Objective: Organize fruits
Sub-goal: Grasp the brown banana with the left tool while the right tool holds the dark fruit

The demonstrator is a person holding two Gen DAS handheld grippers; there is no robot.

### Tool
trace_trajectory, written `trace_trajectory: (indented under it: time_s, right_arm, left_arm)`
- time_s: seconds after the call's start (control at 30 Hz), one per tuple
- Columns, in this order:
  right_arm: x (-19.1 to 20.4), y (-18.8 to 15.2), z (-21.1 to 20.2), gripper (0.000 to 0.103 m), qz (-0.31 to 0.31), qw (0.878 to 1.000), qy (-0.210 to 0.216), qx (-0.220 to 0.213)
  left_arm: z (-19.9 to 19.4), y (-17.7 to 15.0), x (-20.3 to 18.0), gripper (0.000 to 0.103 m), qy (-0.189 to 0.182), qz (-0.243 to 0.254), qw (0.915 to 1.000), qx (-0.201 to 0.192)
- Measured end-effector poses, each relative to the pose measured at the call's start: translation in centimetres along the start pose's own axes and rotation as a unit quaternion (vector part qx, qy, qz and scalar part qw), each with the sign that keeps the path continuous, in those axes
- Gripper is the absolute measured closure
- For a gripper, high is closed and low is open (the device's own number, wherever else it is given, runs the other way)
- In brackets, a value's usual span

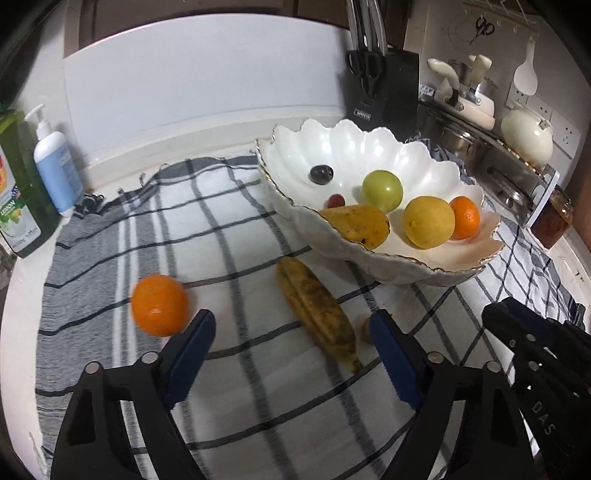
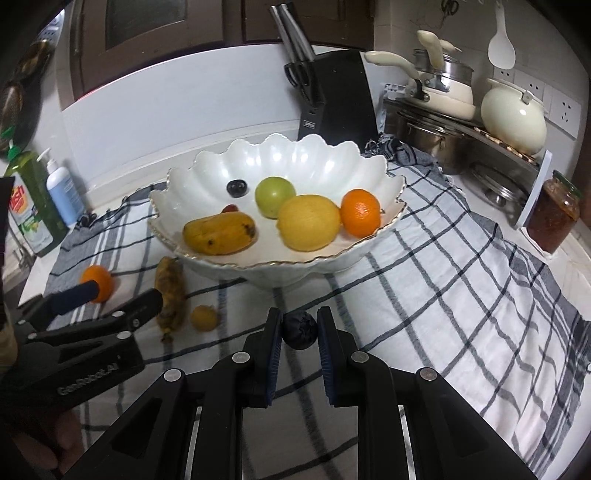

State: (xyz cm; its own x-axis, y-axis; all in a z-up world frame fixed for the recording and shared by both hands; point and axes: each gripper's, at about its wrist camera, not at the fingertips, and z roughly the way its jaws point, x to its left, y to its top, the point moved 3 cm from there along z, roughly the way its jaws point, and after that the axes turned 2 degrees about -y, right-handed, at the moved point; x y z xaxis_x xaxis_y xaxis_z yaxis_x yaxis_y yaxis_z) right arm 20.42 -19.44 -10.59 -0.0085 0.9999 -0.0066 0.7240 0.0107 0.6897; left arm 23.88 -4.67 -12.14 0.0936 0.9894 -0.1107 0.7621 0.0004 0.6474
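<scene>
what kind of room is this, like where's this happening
Most likely a home kitchen counter. A black knife block stands against the wall, stacked steel pots and a cream kettle sit at the right, and a green dish soap bottle stands at the left.

— What's the counter like from where you stand?

— White worktop (image 2: 576,266) under a grey-and-white checked cloth (image 2: 461,295), with a plain white backsplash (image 1: 203,96) behind and dark wooden cabinets (image 2: 155,33) above it.

— And along the wall?

— A black knife block (image 2: 332,96) stands at the back, steel pots (image 2: 432,136) stacked beside it, a cream kettle (image 2: 513,118) on the rack. White sockets (image 2: 561,110) sit on the tiled wall, a white spatula (image 2: 501,40) hanging above them.

— The left end?

— A green detergent bottle (image 1: 14,184) and a blue pump bottle (image 1: 55,166), just beside each other.
</scene>
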Motion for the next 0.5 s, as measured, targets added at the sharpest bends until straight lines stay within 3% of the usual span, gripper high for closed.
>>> trace_trajectory:
  time_s: [0.5]
  right_arm:
    - [-1.6, 0.7, 2.1, 0.082, 0.015, 1.0, 0.007, 0.009]
  left_arm:
    - [3.3, 0.9, -1.1, 0.045, 0.017, -0.03, 0.9992, 0.019]
